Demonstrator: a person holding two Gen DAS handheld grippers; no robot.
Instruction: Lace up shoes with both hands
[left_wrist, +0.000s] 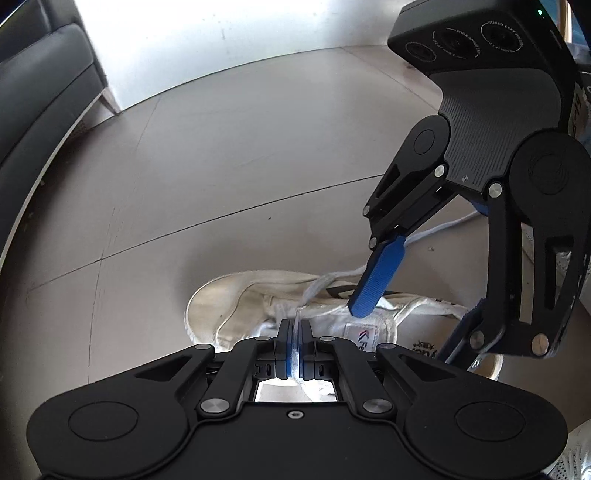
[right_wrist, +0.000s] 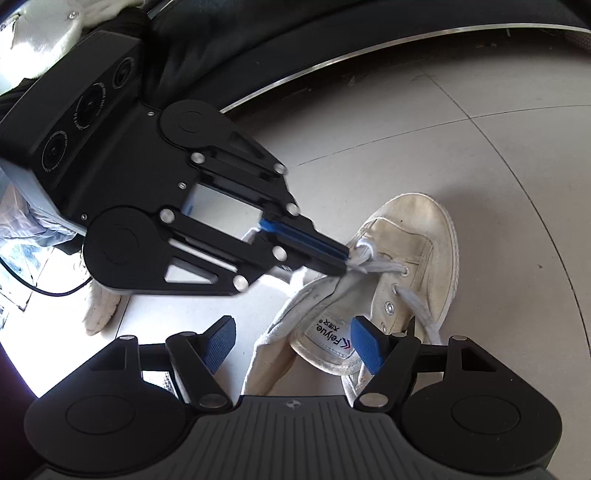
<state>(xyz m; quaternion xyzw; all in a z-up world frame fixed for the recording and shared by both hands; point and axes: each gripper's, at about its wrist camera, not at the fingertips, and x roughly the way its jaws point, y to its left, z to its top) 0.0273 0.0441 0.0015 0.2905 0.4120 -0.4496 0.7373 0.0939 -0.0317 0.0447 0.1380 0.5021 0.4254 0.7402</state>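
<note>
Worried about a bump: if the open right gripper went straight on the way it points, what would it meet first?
Probably the shoe: the right gripper points at its tongue label; depth unclear.

A cream canvas Feiyue sneaker (right_wrist: 406, 258) lies on the pale tiled floor (right_wrist: 498, 147), toe pointing far and its tongue label facing up. The left claw (right_wrist: 345, 260) reaches in from the left, its blue pads pinched shut on the white shoelace (right_wrist: 369, 254) just beside the upper eyelets. In the near foreground the right claw (right_wrist: 291, 345) stands wide open, straddling the sneaker's collar without pressing it.
</note>
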